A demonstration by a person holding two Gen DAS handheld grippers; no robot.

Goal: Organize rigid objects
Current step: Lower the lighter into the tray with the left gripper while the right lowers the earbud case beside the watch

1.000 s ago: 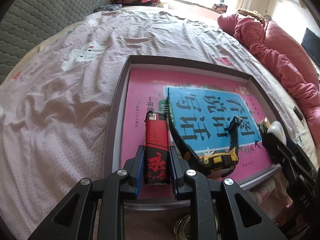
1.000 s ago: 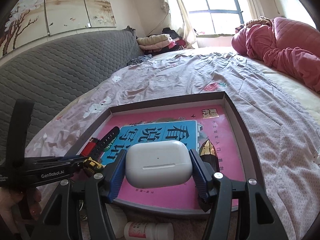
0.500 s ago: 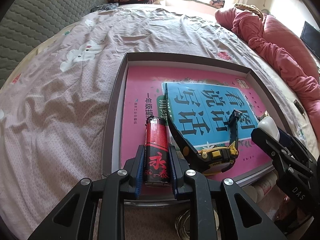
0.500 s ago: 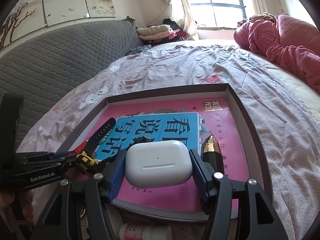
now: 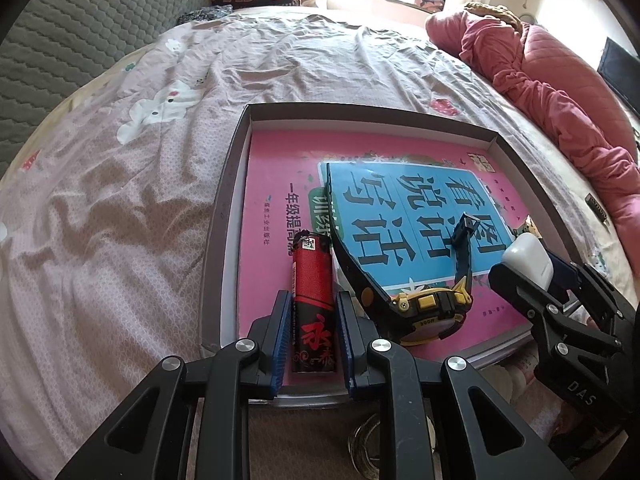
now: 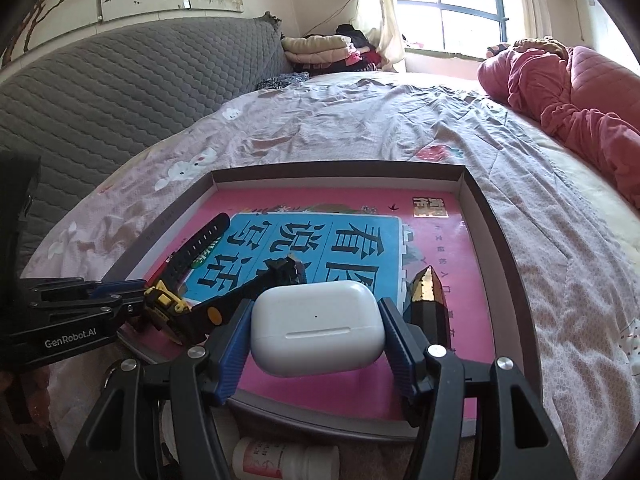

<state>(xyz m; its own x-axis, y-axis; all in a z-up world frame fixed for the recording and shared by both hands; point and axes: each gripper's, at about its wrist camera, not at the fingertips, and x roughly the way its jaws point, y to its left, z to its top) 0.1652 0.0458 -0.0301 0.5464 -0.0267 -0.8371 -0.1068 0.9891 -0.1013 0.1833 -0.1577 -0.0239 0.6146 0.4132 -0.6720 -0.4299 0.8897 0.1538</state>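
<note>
A shallow brown tray (image 5: pixel 230 184) (image 6: pixel 496 236) lies on the bed with a pink book (image 5: pixel 272 168) (image 6: pixel 444 376) inside it. My left gripper (image 5: pixel 310 320) is shut on a red lighter (image 5: pixel 312 280), held over the tray's near left corner. A black and yellow watch (image 5: pixel 424 312) (image 6: pixel 192 308) rests on the book just right of the lighter. My right gripper (image 6: pixel 316 332) is shut on a white earbuds case (image 6: pixel 316 328) (image 5: pixel 528 258) above the tray's near edge. A black and gold bullet-shaped object (image 6: pixel 426 296) lies on the book beside the right finger.
A pink quilt (image 5: pixel 560 92) (image 6: pixel 572 100) is heaped at the right of the bed. A grey quilted headboard (image 6: pixel 120 92) rises at the left, folded clothes (image 6: pixel 320 50) behind. A white bottle (image 6: pixel 280 462) and a glass rim (image 5: pixel 368 440) lie just before the tray.
Both grippers have edged slightly forward over the tray with their loads. The right gripper has rolled a little, bringing the bullet-shaped object into clearer view.
</note>
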